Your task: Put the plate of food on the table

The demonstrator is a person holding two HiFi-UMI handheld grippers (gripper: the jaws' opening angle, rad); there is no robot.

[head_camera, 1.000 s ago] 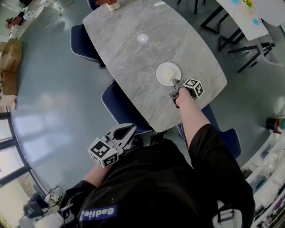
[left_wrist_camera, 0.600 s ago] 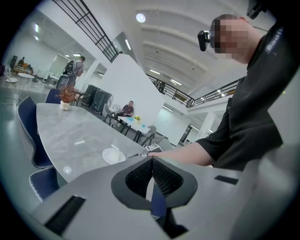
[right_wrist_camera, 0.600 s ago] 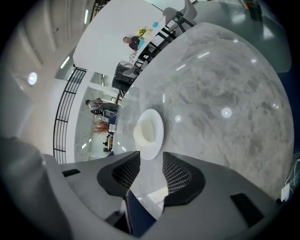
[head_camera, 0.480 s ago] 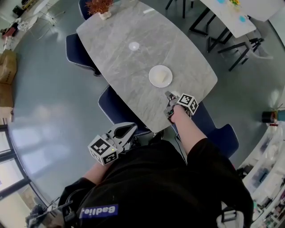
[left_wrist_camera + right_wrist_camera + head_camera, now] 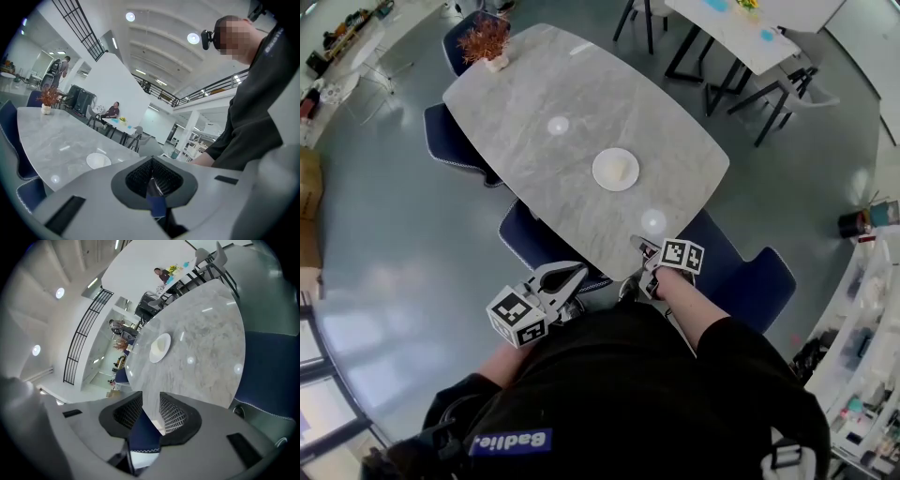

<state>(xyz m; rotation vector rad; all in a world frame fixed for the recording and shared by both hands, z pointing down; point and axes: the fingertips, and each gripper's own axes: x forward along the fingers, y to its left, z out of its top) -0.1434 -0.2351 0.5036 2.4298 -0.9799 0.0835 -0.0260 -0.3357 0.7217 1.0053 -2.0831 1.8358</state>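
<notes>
A white plate (image 5: 615, 170) with a pale piece of food stands alone on the grey marble table (image 5: 534, 84), near its middle. It also shows in the right gripper view, the plate (image 5: 160, 347), and in the left gripper view, the plate (image 5: 98, 161). My right gripper (image 5: 639, 248) hangs past the table's near edge, well short of the plate; its jaws are closing with nothing between them, and a gap still shows in the right gripper (image 5: 151, 404). My left gripper (image 5: 578, 271) is held low by my body, with the left gripper (image 5: 153, 174) shut and empty.
Blue chairs stand around the table: one (image 5: 741, 272) by my right arm, one (image 5: 534, 239) tucked under the near edge, one (image 5: 450, 141) at the left. A small potted plant (image 5: 485, 42) sits at the table's far end. Another table (image 5: 750, 23) with chairs stands beyond.
My right gripper has drawn back from the plate's rim to beyond the table's near edge. The plate stays on the table. The left gripper has hardly moved.
</notes>
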